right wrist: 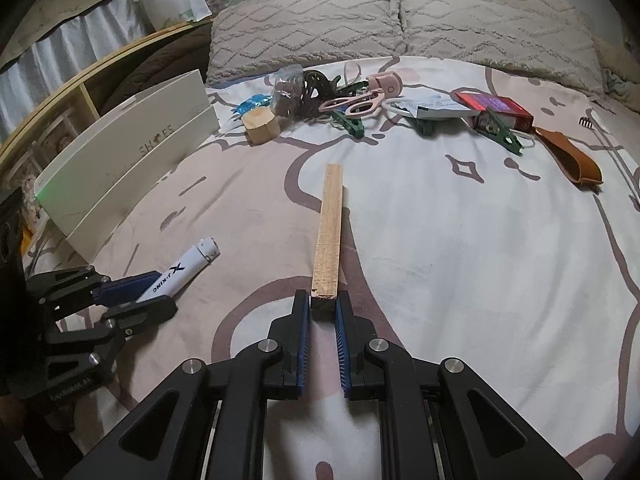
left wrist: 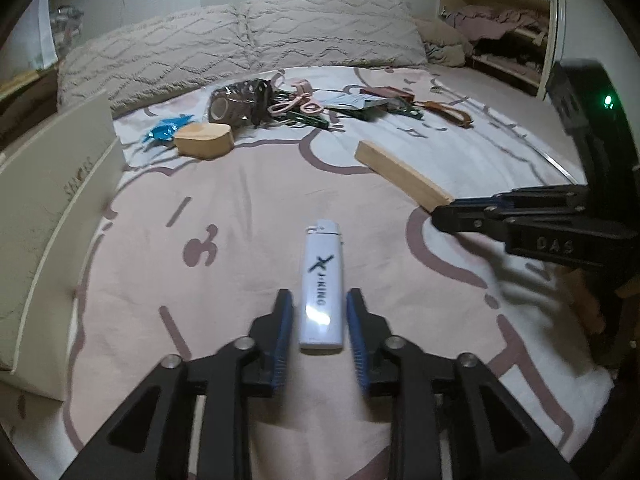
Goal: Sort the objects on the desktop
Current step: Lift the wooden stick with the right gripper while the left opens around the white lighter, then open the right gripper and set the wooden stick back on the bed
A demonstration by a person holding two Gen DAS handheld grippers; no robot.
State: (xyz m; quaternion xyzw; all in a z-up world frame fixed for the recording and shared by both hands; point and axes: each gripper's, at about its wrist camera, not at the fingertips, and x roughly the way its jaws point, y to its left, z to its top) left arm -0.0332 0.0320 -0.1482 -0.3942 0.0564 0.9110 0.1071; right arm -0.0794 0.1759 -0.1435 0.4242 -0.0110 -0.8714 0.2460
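Observation:
A white lighter (left wrist: 321, 286) lies on the pink bedspread between the fingers of my left gripper (left wrist: 319, 300); the jaws stand close on both sides with small gaps. It also shows in the right wrist view (right wrist: 180, 270). A long wooden stick (right wrist: 330, 236) lies on the bed with its near end between the fingers of my right gripper (right wrist: 322, 300); the jaws sit against its sides. The stick (left wrist: 402, 176) and right gripper (left wrist: 444, 214) show in the left wrist view.
A white shoebox (right wrist: 120, 152) stands at the left. At the back lies a pile: wooden block (right wrist: 262, 122), pink scissors (right wrist: 354, 104), green clips (right wrist: 500, 130), red box (right wrist: 496, 110), brown leather strap (right wrist: 572, 162), blue wrapper (left wrist: 166, 130). Pillows (left wrist: 248, 46) are behind.

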